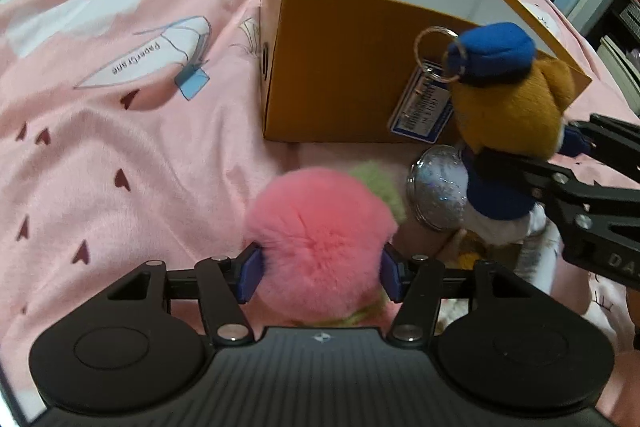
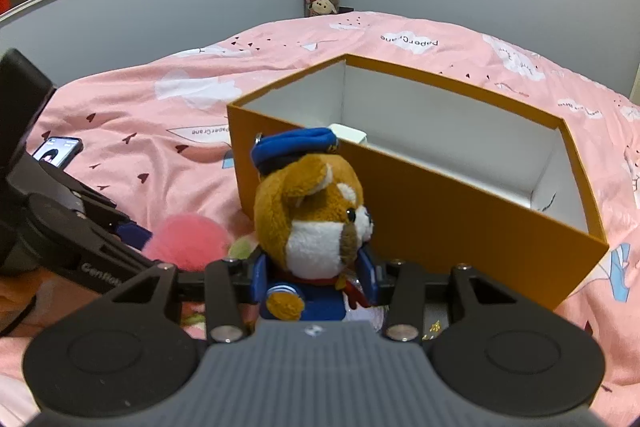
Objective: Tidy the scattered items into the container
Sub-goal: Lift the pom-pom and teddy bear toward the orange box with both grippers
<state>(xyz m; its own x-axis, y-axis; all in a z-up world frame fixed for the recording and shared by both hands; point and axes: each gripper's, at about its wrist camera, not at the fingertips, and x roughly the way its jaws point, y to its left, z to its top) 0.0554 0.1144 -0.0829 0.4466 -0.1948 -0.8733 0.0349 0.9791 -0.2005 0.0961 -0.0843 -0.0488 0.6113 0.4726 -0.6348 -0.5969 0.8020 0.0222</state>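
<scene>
On the pink bedspread by the orange box, my right tongs clamp the bear plush for boxing, while my left tongs stand open around the pink pompom, unclamped.

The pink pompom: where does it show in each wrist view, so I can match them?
Left wrist: pink pompom at bottom centre, between the left hand-held gripper's fingers.
Right wrist: pink pompom at lower left, beside the plush bear.
Shared landmark: the orange box behind it.
</scene>
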